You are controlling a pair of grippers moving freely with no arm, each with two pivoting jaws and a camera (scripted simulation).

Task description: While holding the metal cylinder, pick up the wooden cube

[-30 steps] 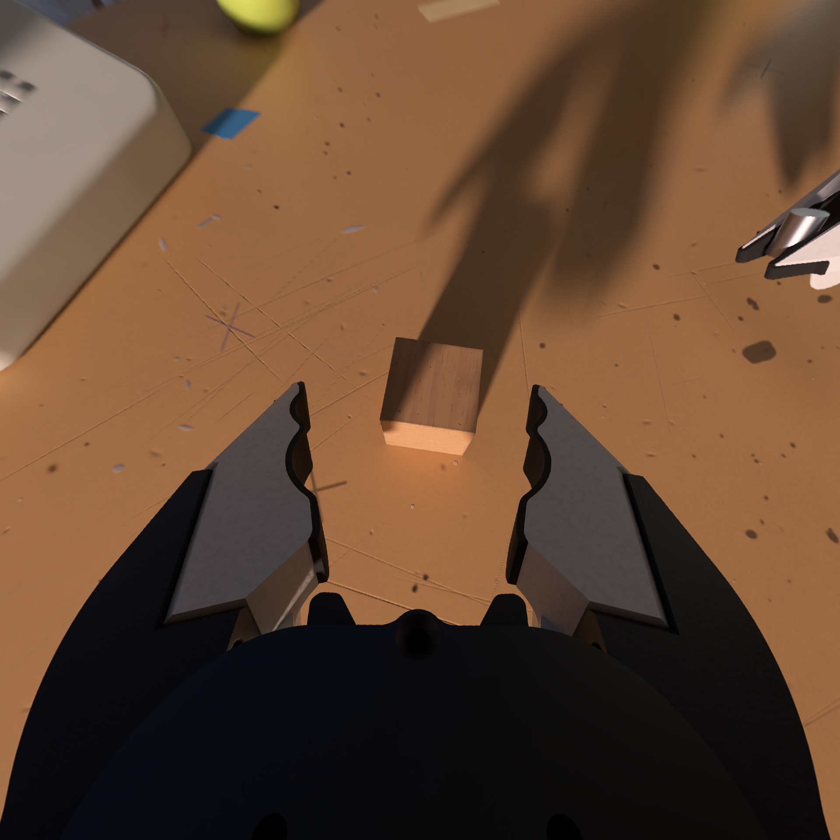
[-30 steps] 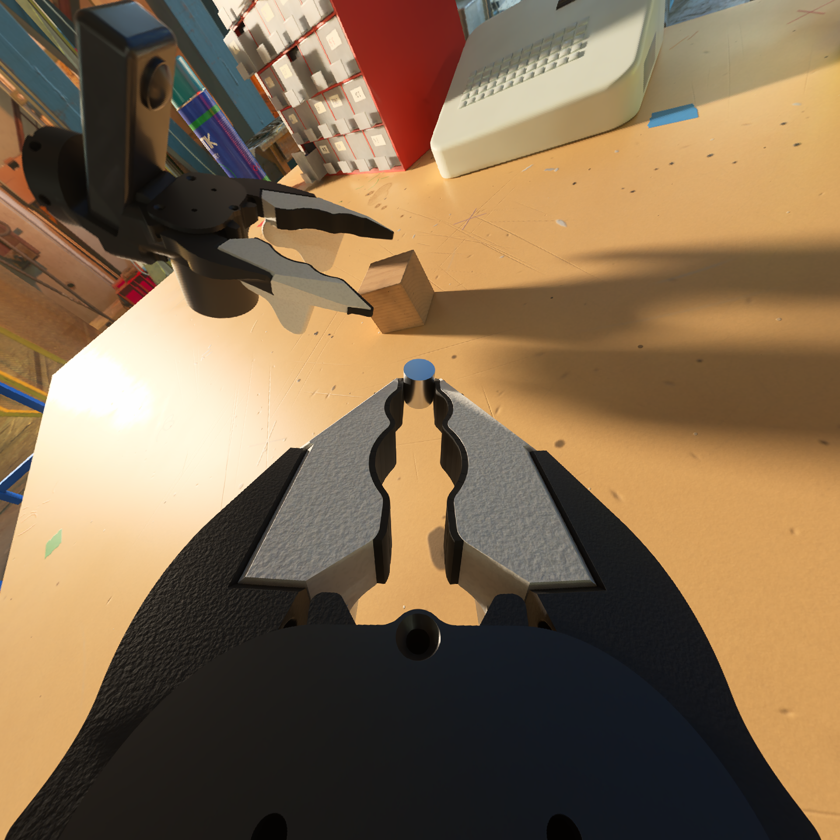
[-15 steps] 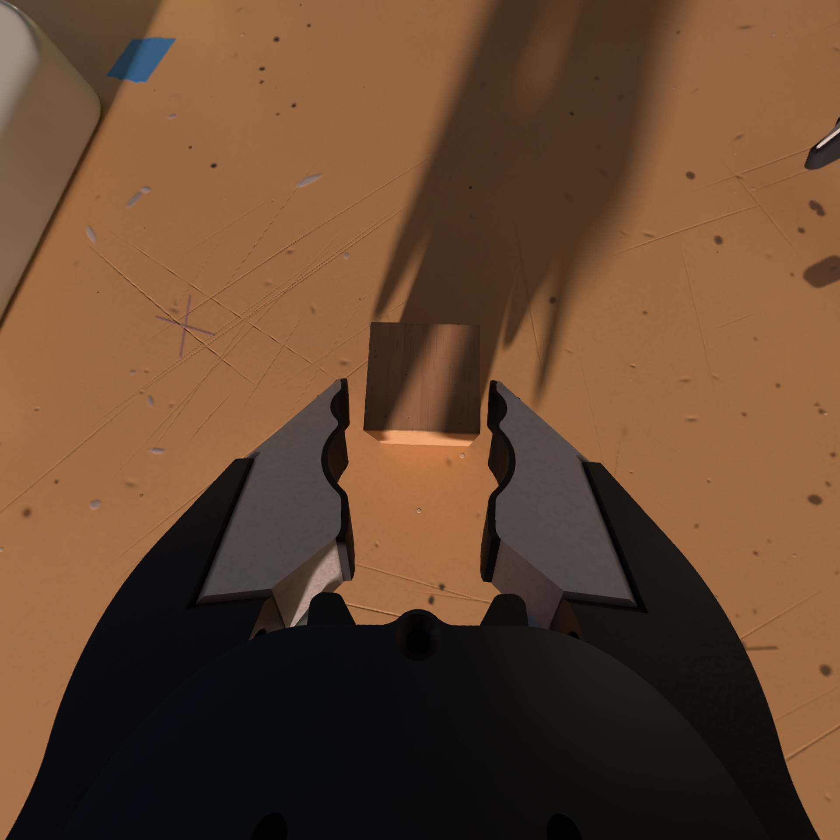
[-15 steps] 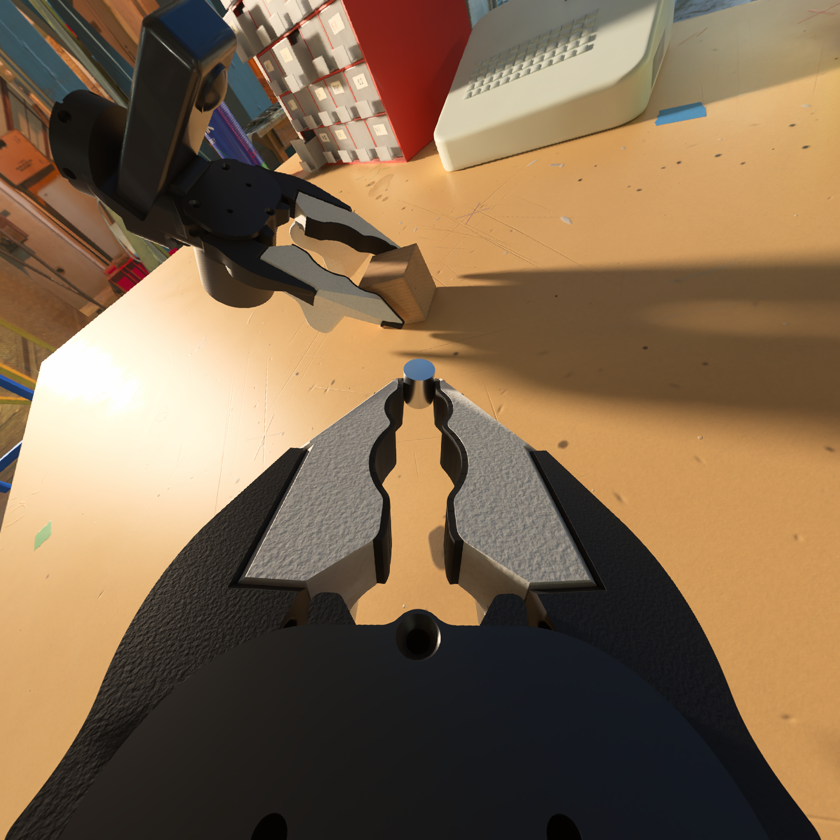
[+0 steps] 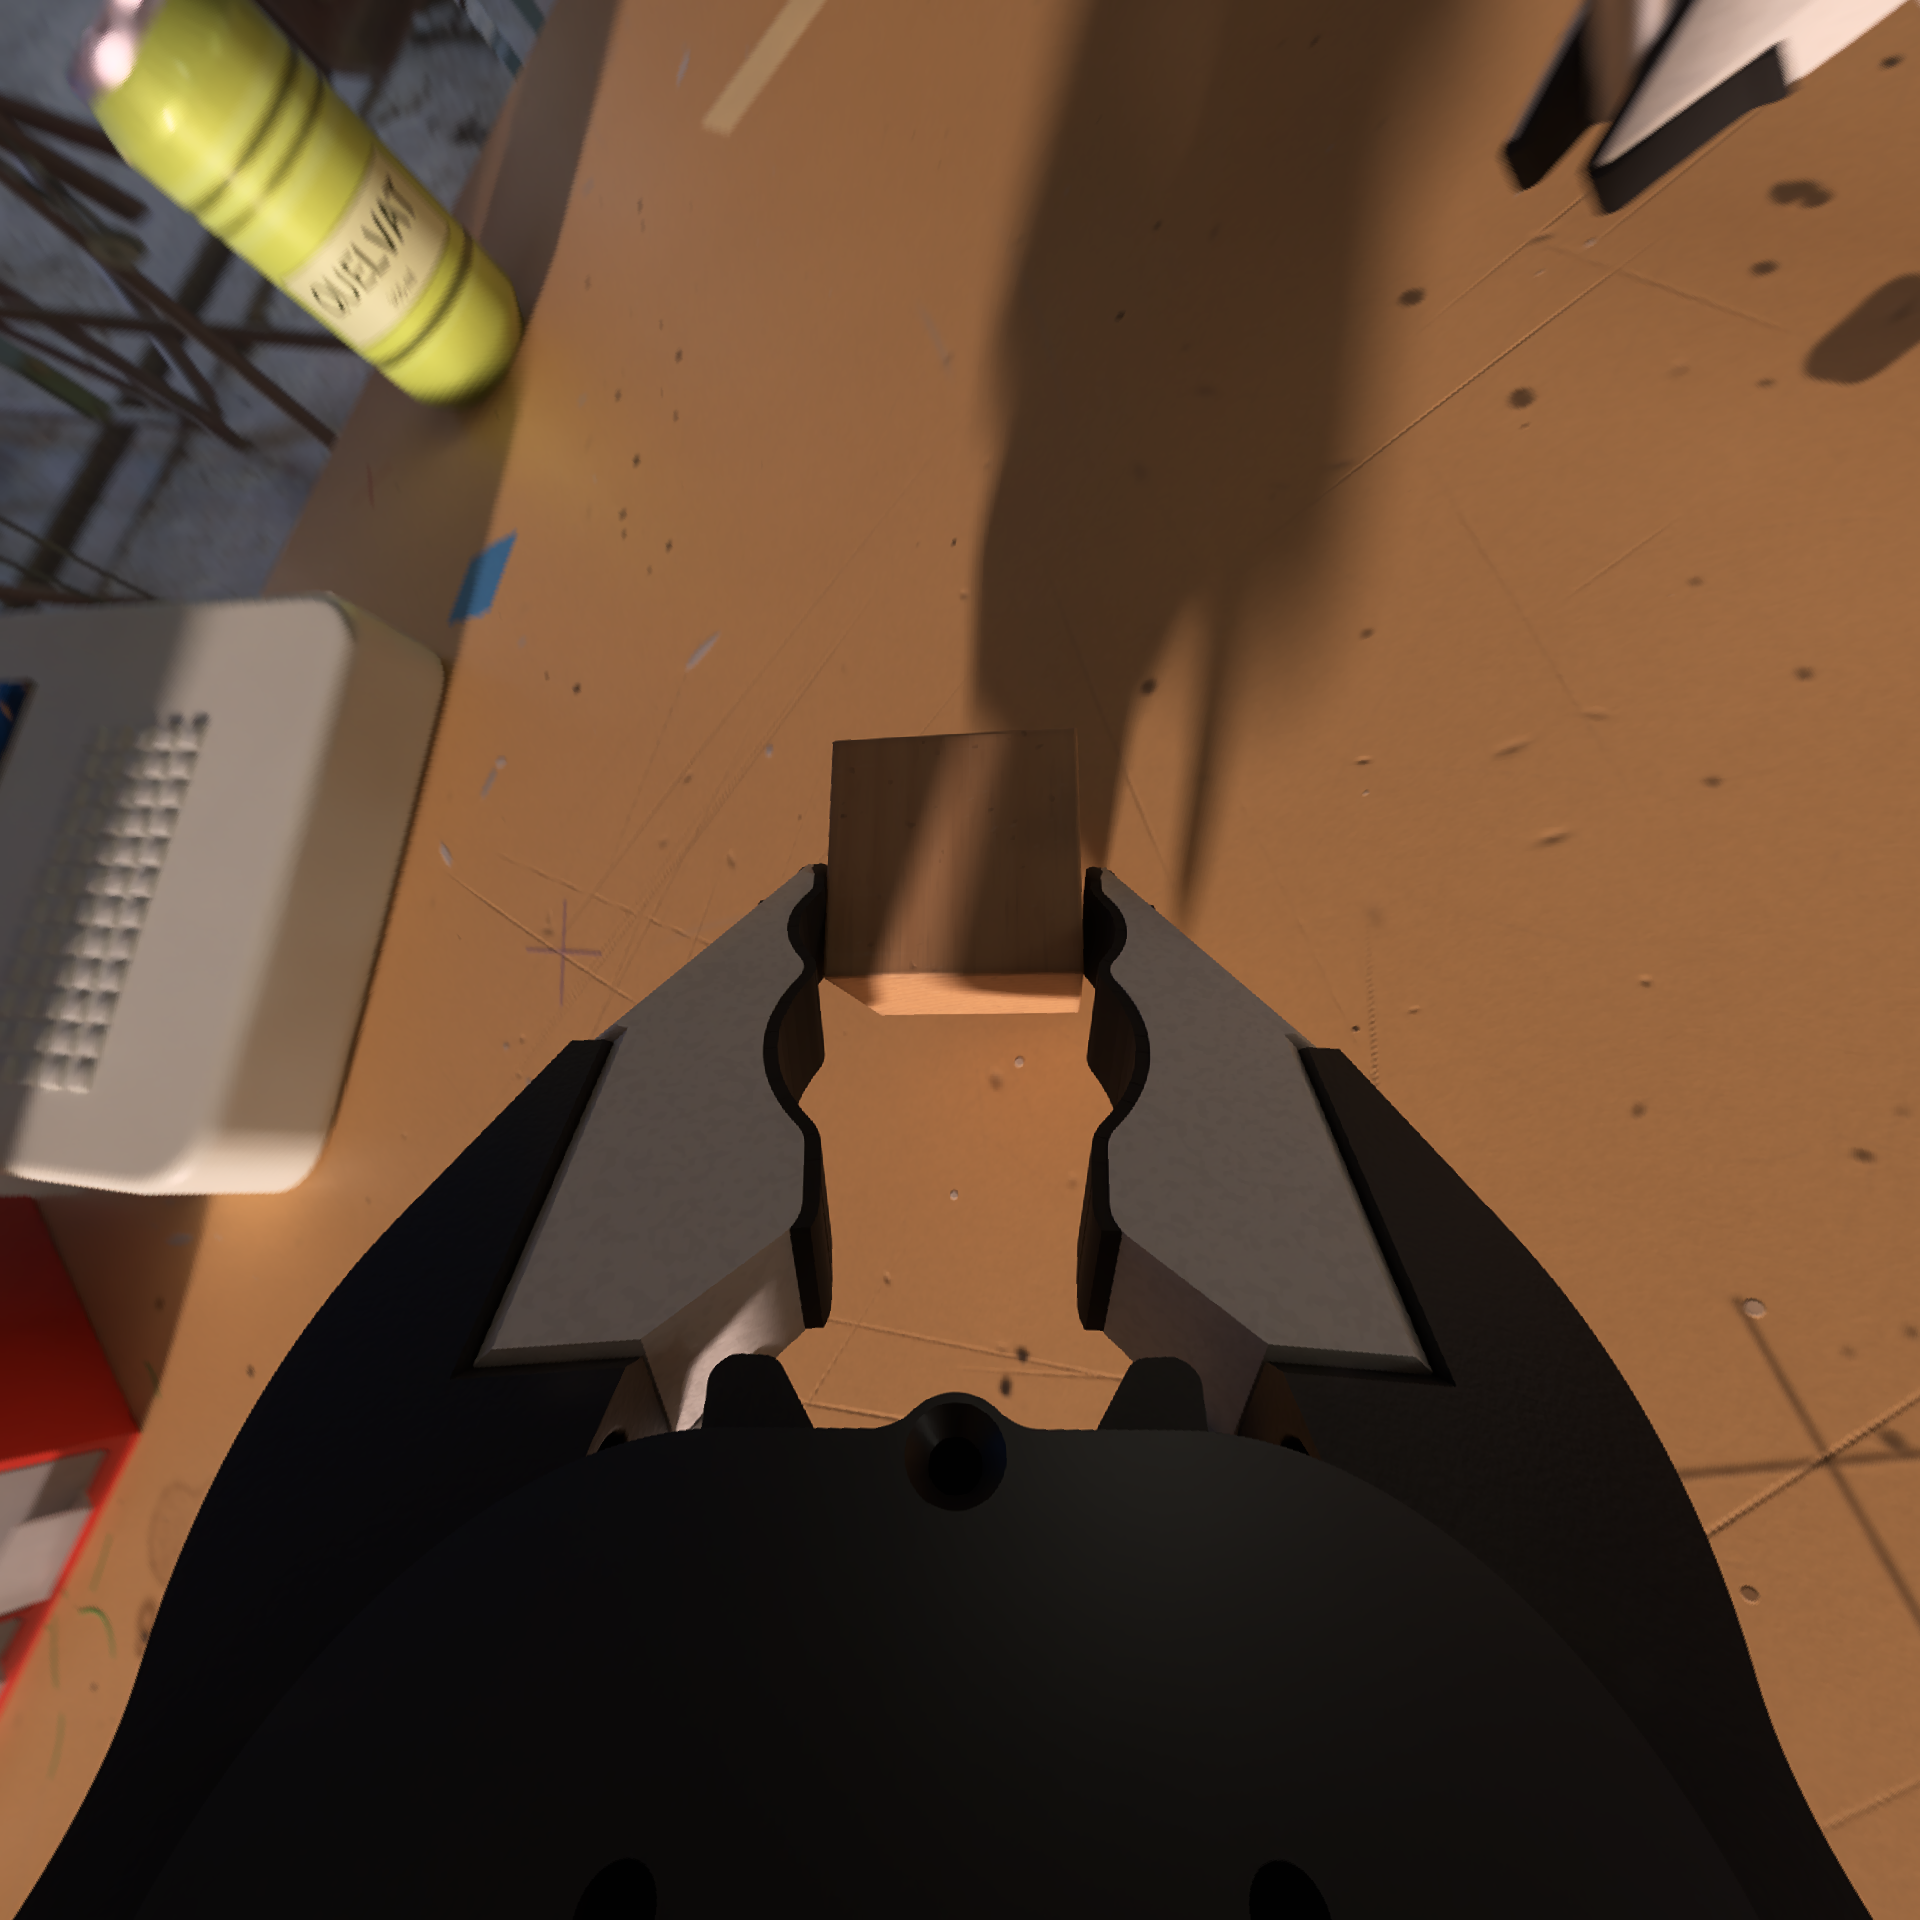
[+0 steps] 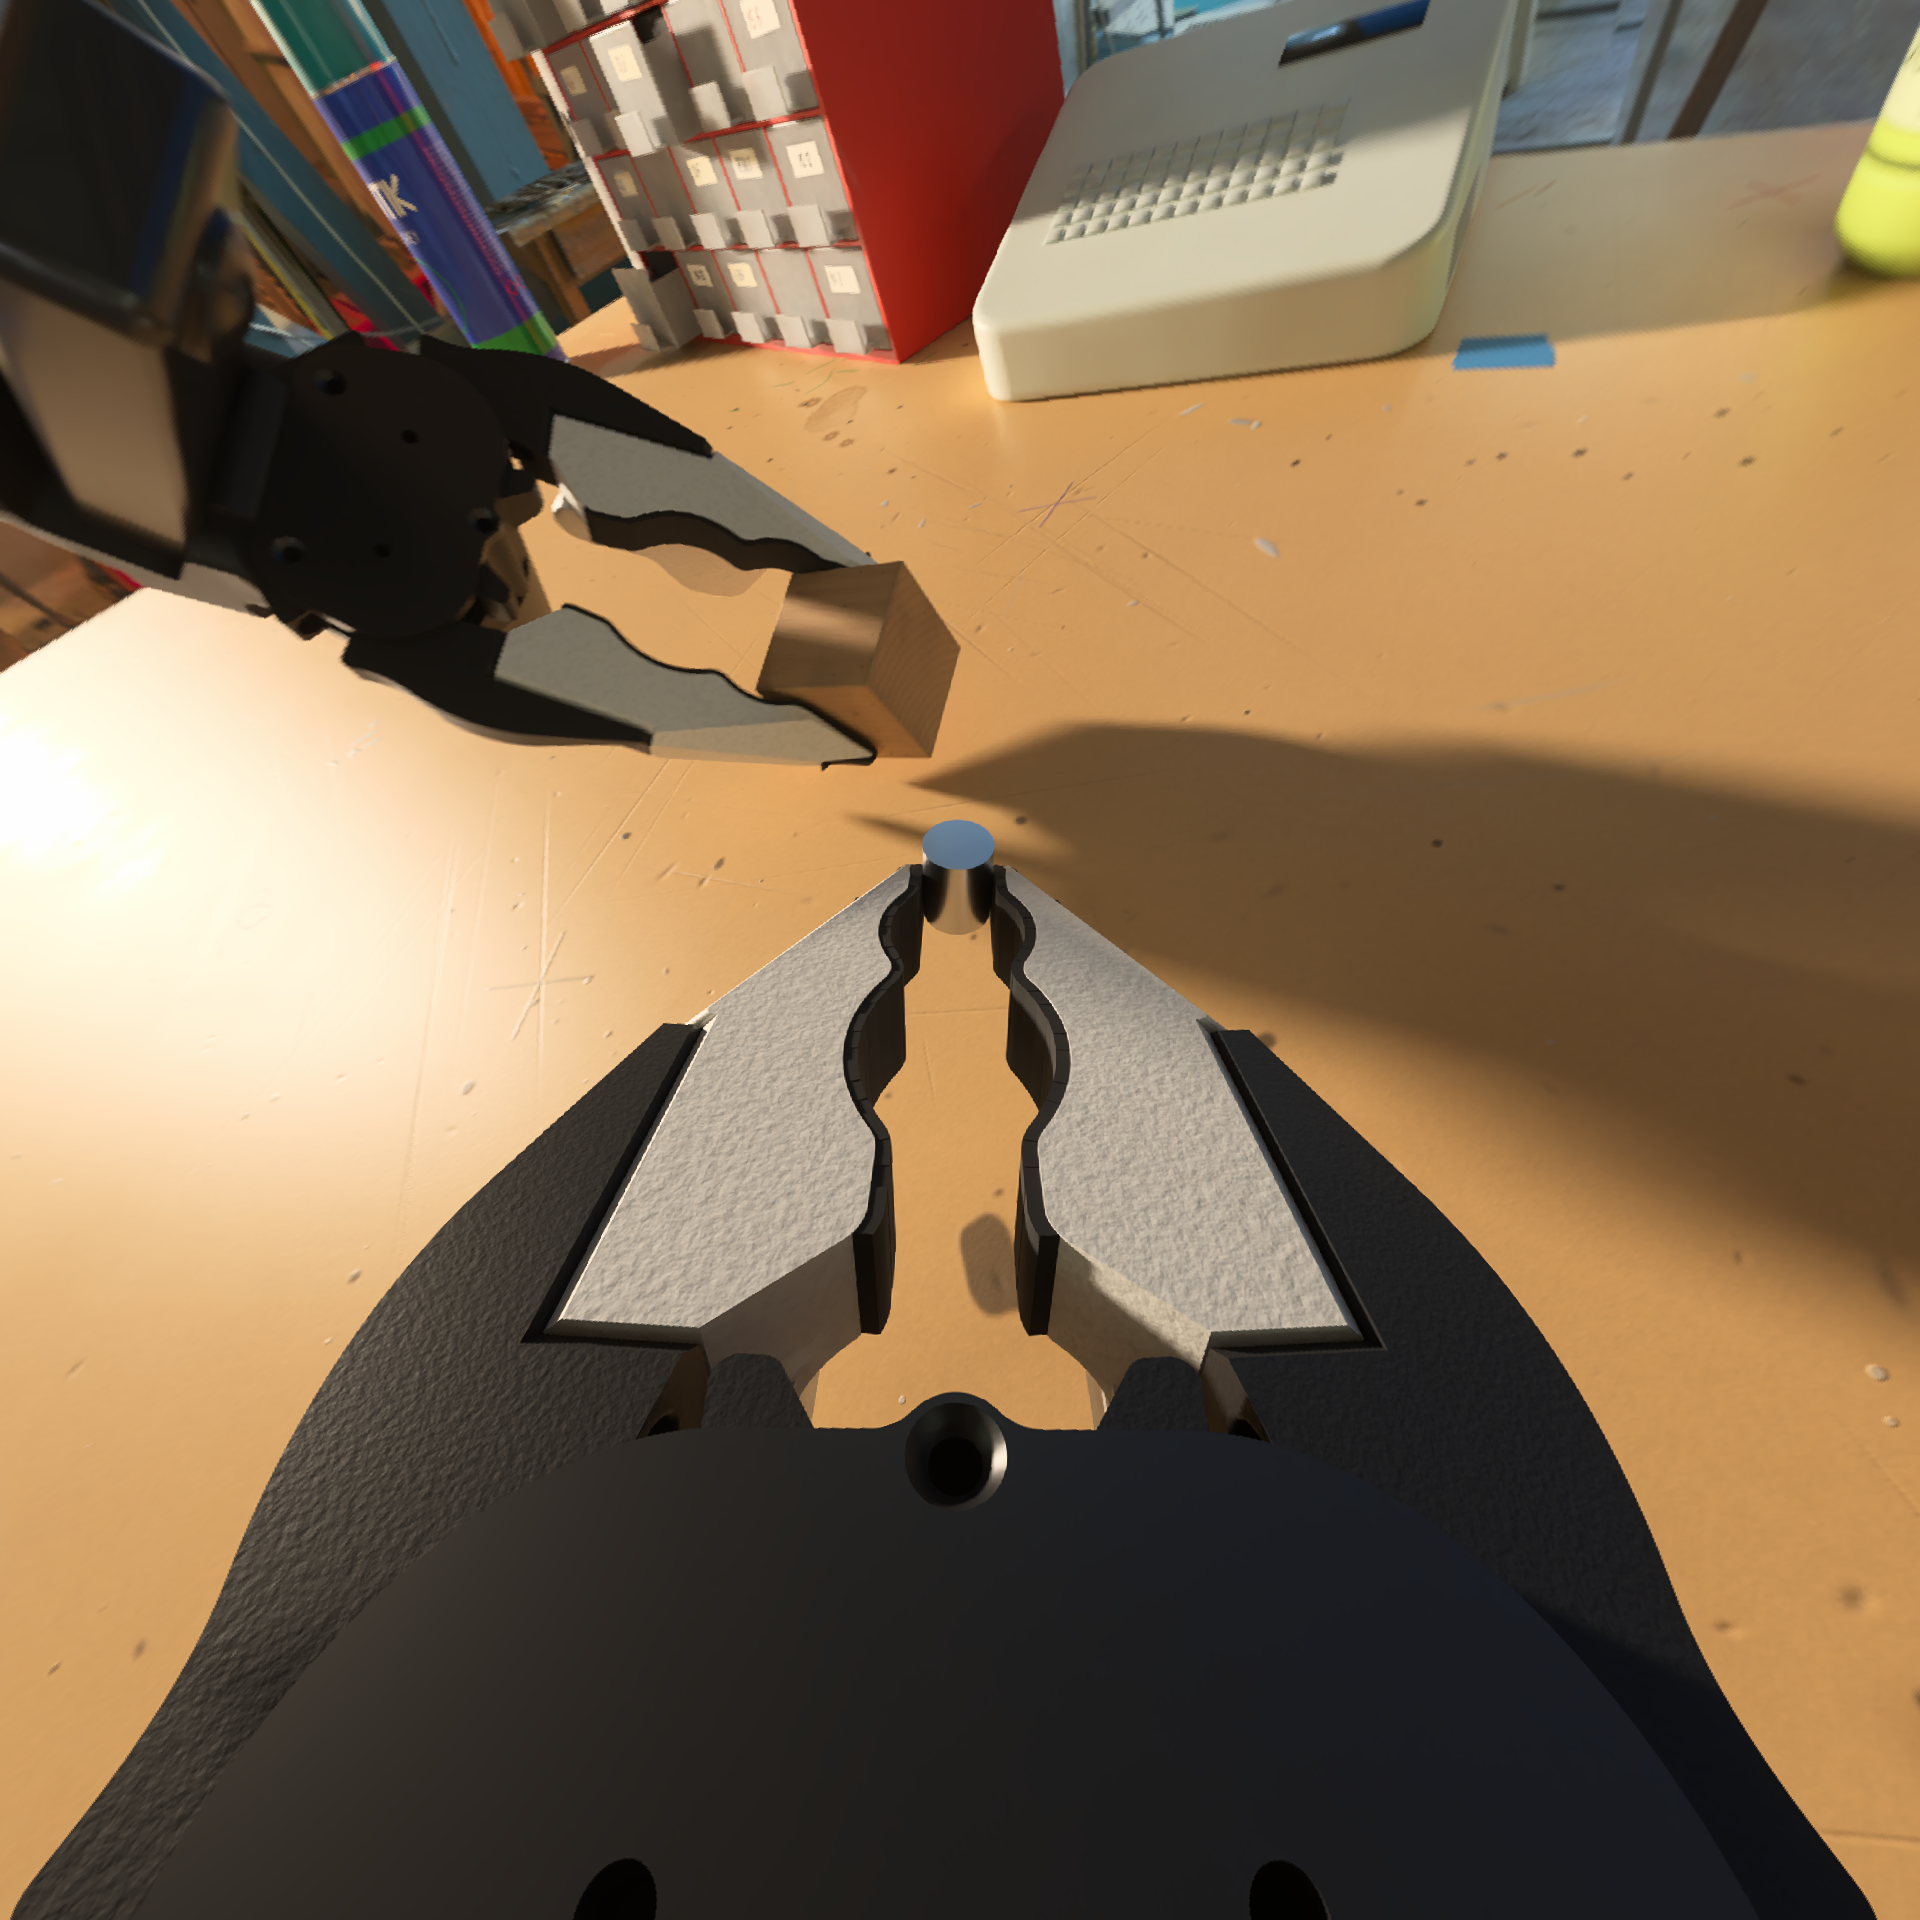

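Note:
The wooden cube [image 5: 954, 831] is clamped between the tips of my left gripper [image 5: 954, 883], which holds it above the orange table [image 5: 1455, 935]. In the right wrist view, the left gripper [image 6: 857, 660] comes in from the left with the cube [image 6: 883, 665] in its tips, raised off the surface. My right gripper [image 6: 957, 883] is shut on the small metal cylinder [image 6: 957, 847], which stands upright between its fingertips. The right gripper's fingers [image 5: 1704, 94] show at the top right of the left wrist view.
A cream keyboard-like device [image 6: 1247, 208] and a red drawer cabinet [image 6: 831, 177] stand at the table's back. A yellow-green bottle [image 5: 312, 208] lies near the table edge. A strip of blue tape [image 5: 483, 577] is stuck to the table.
My left gripper closed onto the wooden cube and rose with it, so its view takes in more of the table. The right gripper kept hold of the cylinder.

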